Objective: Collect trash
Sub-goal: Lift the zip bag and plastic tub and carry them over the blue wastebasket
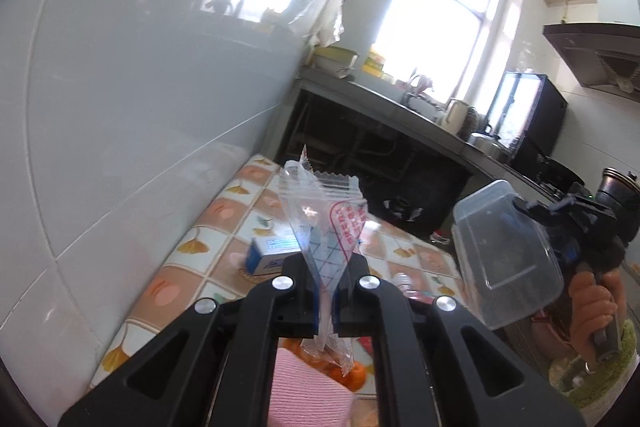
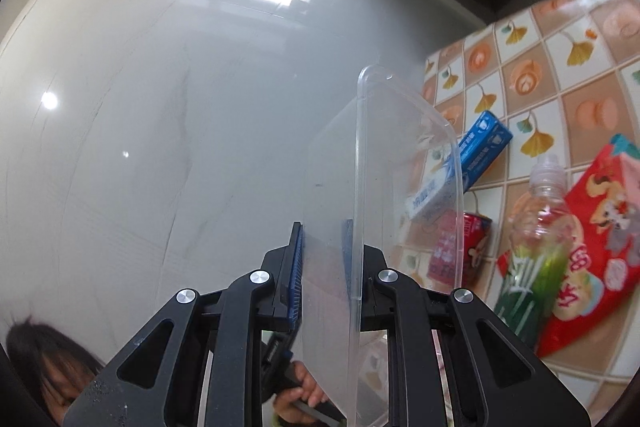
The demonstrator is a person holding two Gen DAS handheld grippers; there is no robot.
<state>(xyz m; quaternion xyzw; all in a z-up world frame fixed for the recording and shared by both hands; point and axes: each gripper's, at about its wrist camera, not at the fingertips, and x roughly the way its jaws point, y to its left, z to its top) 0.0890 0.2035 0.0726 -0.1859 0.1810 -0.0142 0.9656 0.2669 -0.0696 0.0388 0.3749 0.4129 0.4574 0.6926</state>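
My left gripper is shut on a clear plastic wrapper with red print, held up above the patterned tablecloth. My right gripper is shut on the wall of a clear plastic container, held in the air on its side; it also shows at the right of the left wrist view. On the table lie a blue and white box, a red can, a plastic bottle with green liquid and a red snack bag.
A white tiled wall runs along the table's left side. A dark kitchen counter with a kettle and pots stands beyond the table. A pink cloth and orange fruit lie below the left gripper.
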